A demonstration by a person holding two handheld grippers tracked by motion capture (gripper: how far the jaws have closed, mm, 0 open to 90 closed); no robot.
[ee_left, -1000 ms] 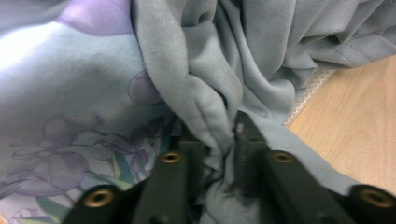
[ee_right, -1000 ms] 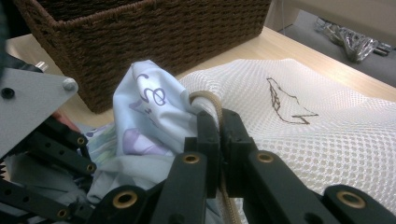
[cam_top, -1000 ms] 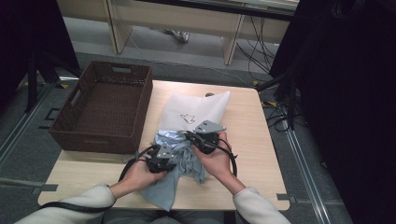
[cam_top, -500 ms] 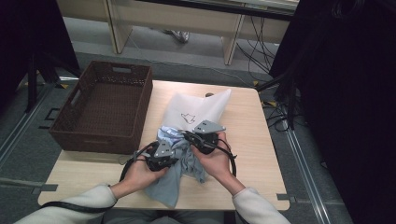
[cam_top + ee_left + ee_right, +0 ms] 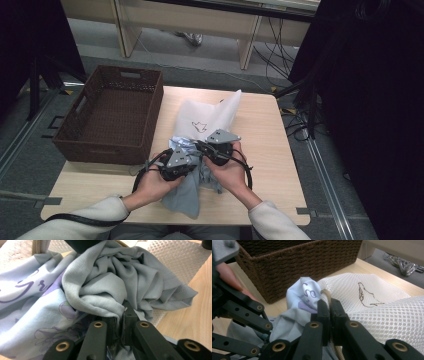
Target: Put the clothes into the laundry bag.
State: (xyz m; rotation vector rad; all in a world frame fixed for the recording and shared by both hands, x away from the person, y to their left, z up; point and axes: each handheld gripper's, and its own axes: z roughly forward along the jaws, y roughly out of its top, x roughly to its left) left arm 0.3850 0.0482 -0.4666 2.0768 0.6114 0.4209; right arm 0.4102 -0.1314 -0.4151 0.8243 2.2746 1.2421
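A light wooden table [image 5: 260,150] on a grey floor bears a brown woven basket [image 5: 112,115]. Close views show what the high view hides: the right gripper [image 5: 329,305] pinches the white mesh bag [image 5: 387,307] by its tan-corded rim, and the left gripper [image 5: 119,315], jaws just closing, clamps the grey ribbed garment [image 5: 120,277] at the bag's mouth.

Soft ribbed cloth garment [image 5: 105,290]; white mesh bag [image 5: 387,305]; woven basket [image 5: 110,117].

Place: I work in what looks like a lab or test room, not a home.
Worktop: my small light-wood worktop [image 5: 260,130] stands alone on grey floor [image 5: 190,70].
Cables: loose black cables [image 5: 280,55] run across the floor behind it.
Surroundings: black curtains [image 5: 370,100] hang to my right; plain pale desks [image 5: 200,20] stand beyond.
Floor marks: metal rails [image 5: 325,175] and tape marks flank my worktop.
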